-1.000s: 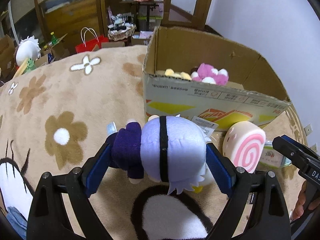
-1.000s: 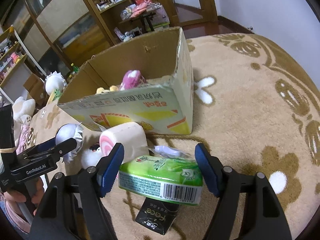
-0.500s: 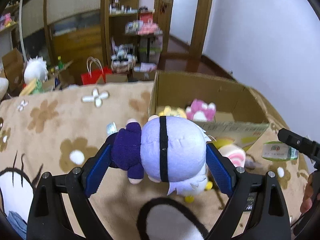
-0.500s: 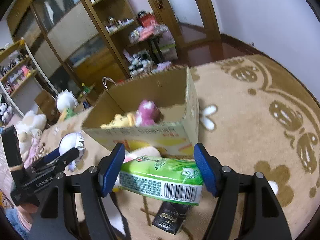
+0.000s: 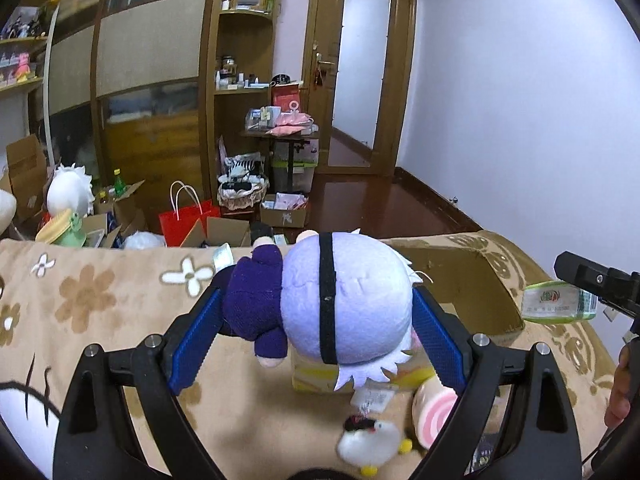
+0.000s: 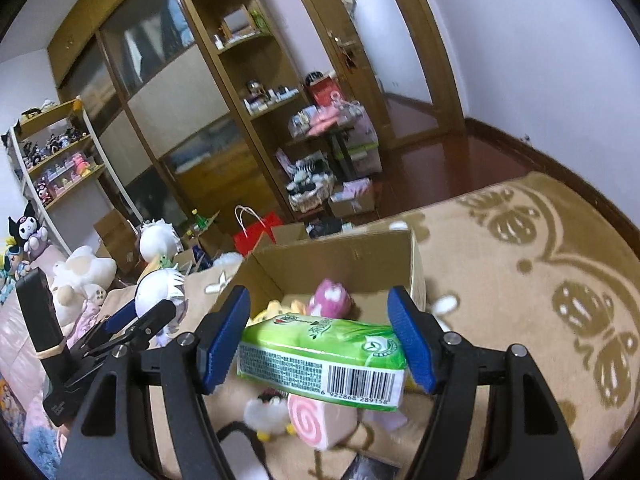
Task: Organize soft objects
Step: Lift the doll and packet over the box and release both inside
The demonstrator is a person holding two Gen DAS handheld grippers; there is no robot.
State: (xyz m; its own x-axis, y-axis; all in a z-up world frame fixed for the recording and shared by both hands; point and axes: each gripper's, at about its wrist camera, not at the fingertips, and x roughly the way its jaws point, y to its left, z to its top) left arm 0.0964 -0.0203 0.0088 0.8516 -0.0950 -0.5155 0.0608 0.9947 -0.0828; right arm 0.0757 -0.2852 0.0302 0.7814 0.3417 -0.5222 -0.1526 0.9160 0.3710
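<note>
My left gripper [image 5: 316,336] is shut on a plush doll [image 5: 344,300] with a pale lilac head, black band and purple body, held high above the front of the cardboard box [image 5: 472,276]. My right gripper [image 6: 320,344] is shut on a green tissue pack [image 6: 324,356], held above the box's [image 6: 344,260] near side. A pink plush [image 6: 332,300] and a yellow plush [image 6: 276,306] lie inside the box. The left gripper and its doll [image 6: 160,292] show at left in the right wrist view; the tissue pack [image 5: 556,308] shows at right in the left wrist view.
A pink swirl roll plush [image 6: 320,420] and a small white chick plush [image 6: 268,412] lie on the beige flowered blanket [image 6: 520,264] in front of the box. A dark packet [image 6: 372,468] lies nearby. Beyond the bed stand shelves, a red bag [image 5: 184,220] and boxes.
Both grippers have risen well above the blanket with their loads. The box and the loose plush toys now sit lower and smaller in both views.
</note>
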